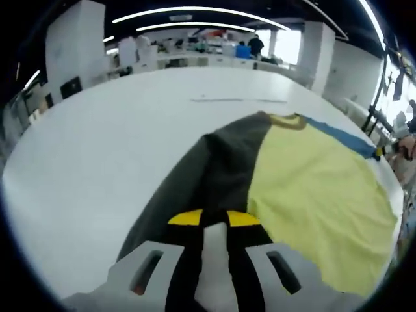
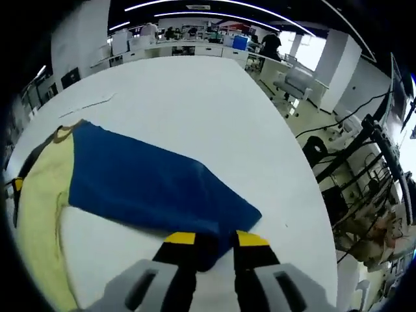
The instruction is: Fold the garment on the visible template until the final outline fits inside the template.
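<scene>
Garment [image 1: 305, 182] flat on white tabletop [image 1: 117, 143]: yellow body, dark grey sleeve [image 1: 201, 182] on one side, blue sleeve [image 2: 143, 182] on other. Cloth looks light, limp, likely to drape and slide; best grip at hems.

Left hand-held gripper [image 1: 215, 224] nipped on grey sleeve end. Right hand-held gripper [image 2: 211, 244] astride blue sleeve corner, jaws apart, hold unclear. Tabletop bare all round; edge near right side. Thin line [image 1: 237, 100] beyond collar, maybe template.

White desks [image 2: 195, 49] with blue bins and clutter run along the top of the right gripper view, where a person in dark clothes [image 2: 270, 44] stands at upper right. Black cables [image 2: 344, 146] and stands crowd the floor at the right edge. White pillars [image 1: 71, 39] rise at the upper left of the left gripper view, under curved ceiling light strips [image 1: 195, 13].
</scene>
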The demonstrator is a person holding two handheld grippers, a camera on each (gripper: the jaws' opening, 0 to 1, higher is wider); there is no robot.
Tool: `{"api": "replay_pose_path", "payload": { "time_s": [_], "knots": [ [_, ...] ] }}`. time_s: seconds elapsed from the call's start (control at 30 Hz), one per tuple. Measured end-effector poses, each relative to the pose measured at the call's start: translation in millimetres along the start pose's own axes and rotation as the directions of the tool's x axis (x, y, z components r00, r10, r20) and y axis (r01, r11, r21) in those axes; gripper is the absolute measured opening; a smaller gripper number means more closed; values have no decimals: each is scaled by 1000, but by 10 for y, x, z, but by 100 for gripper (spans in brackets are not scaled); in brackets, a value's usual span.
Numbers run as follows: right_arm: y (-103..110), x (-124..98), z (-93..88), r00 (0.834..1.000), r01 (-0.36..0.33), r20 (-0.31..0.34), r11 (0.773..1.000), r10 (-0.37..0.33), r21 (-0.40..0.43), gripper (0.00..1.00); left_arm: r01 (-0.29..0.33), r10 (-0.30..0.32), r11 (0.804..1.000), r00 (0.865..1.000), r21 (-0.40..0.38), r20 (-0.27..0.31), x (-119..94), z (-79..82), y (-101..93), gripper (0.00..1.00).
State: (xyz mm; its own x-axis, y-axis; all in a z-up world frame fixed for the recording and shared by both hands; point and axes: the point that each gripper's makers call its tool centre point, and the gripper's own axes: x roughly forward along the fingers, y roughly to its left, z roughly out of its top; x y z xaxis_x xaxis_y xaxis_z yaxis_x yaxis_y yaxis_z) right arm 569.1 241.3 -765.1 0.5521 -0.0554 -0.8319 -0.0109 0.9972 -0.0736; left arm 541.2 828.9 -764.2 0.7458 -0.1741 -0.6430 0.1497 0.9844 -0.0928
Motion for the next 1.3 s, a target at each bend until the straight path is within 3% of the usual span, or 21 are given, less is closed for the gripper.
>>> {"api": "replay_pose_path", "payload": {
  "time_s": [0.17, 0.27, 0.37, 0.5, 0.8, 1.03, 1.3],
  "knots": [
    [43, -185, -13, 998, -65, -5, 997, 65, 44, 37, 24, -24, 999, 999, 25, 22, -129, 65, -69, 33],
    [39, -286, 48, 995, -92, 31, 992, 90, 87, 35, 29, -30, 998, 999, 50, 20, -231, 57, -115, 41],
    [-90, -325, 152, 995, -73, 70, 987, 64, 142, 31, 30, -32, 998, 999, 59, 35, -341, 87, -148, 47],
    [-258, -278, 139, 998, -18, 54, 980, 7, 200, 25, 36, -40, 998, 997, 55, 63, -449, 160, -192, 53],
    [-325, -39, 135, 1000, -9, 25, 967, 3, 254, 20, 95, -100, 994, 991, 58, 92, -664, 197, -333, 75],
    [-308, 64, 12, 999, 17, -35, 964, -8, 264, 18, 96, -103, 992, 991, 77, 84, -763, 148, -333, 79],
    [-172, 39, -12, 999, 15, -36, 958, -5, 285, 11, 94, -101, 992, 992, 88, 78, -835, 133, -393, 78]
  ]
}}
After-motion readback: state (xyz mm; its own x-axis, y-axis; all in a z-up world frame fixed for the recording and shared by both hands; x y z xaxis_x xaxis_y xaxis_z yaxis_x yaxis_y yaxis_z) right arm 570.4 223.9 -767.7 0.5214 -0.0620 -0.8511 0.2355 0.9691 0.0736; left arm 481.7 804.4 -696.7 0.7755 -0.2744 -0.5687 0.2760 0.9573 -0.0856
